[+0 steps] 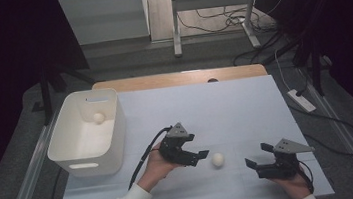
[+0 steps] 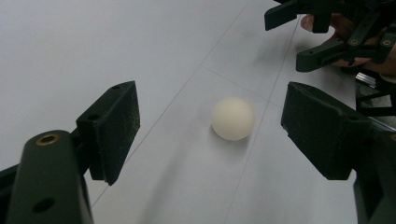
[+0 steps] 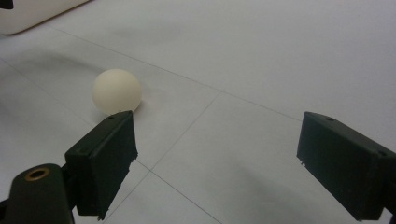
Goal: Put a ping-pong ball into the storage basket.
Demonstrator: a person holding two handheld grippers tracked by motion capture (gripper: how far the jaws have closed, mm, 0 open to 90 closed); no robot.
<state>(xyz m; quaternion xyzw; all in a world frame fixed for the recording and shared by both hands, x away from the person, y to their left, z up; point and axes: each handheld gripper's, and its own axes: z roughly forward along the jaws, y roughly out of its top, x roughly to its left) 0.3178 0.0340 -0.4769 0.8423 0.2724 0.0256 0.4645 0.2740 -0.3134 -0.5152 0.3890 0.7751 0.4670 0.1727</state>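
Observation:
A small white ball (image 1: 217,159) lies on the white table between my two grippers. My left gripper (image 1: 200,156) sits just left of it, open, its jaws pointing right at the ball. In the left gripper view the ball (image 2: 233,118) rests a little beyond the open jaws, untouched. My right gripper (image 1: 257,155) rests at the front right, open and empty, aimed left. Seen from the right gripper view, the ball (image 3: 116,90) lies ahead of its left jaw. A second white ball (image 1: 98,118) sits inside the white bin (image 1: 113,137).
The white bin stands at the table's left side. A wooden strip (image 1: 177,78) runs along the far table edge. Cables and a desk frame (image 1: 215,14) are on the floor beyond. A power strip (image 1: 301,100) lies off the right edge.

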